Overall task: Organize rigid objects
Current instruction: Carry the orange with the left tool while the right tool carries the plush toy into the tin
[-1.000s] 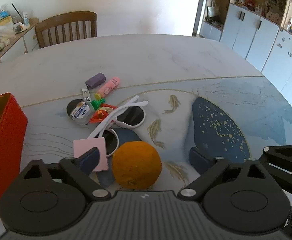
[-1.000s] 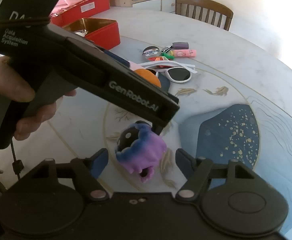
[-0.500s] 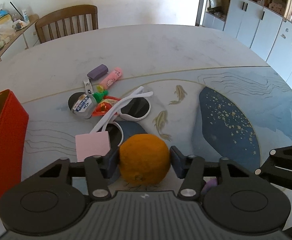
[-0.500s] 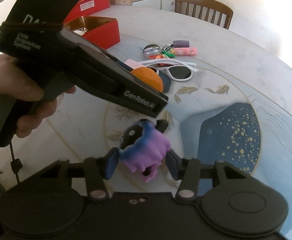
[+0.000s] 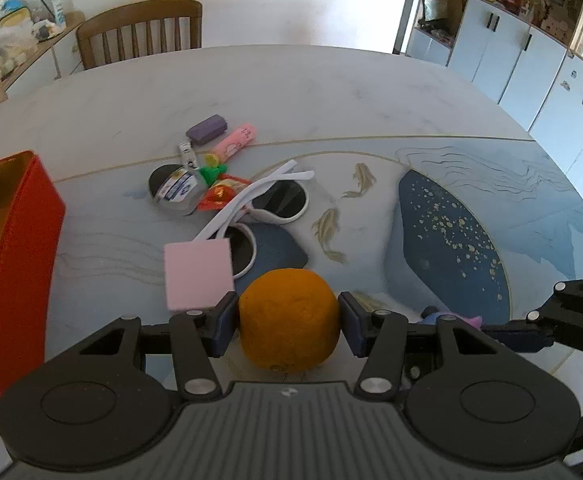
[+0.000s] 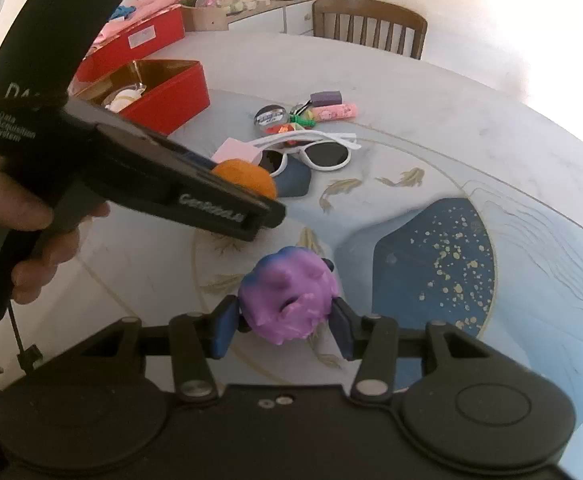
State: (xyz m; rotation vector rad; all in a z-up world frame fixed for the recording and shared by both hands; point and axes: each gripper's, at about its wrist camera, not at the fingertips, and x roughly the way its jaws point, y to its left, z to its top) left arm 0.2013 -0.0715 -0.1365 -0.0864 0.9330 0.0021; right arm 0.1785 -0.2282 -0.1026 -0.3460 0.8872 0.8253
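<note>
Left wrist view shows the left tool (image 5: pixel 288 317) clamped across a firm, round orange (image 5: pixel 289 320), apt to roll, while the right tool (image 6: pixel 283 321) grips a light purple toy (image 6: pixel 287 299) across its middle, above the tabletop (image 5: pixel 331 92) near its front edge.

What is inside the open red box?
The right wrist view shows something white and rounded inside the red box, against its gold lining. The box walls and the left tongs cover the rest.

table (image 5: pixel 331 92) | holds: sunglasses (image 5: pixel 279 204), pink pad (image 5: pixel 197 274), red box (image 5: pixel 19 256), possibly tape measure (image 5: pixel 175 192)
</note>
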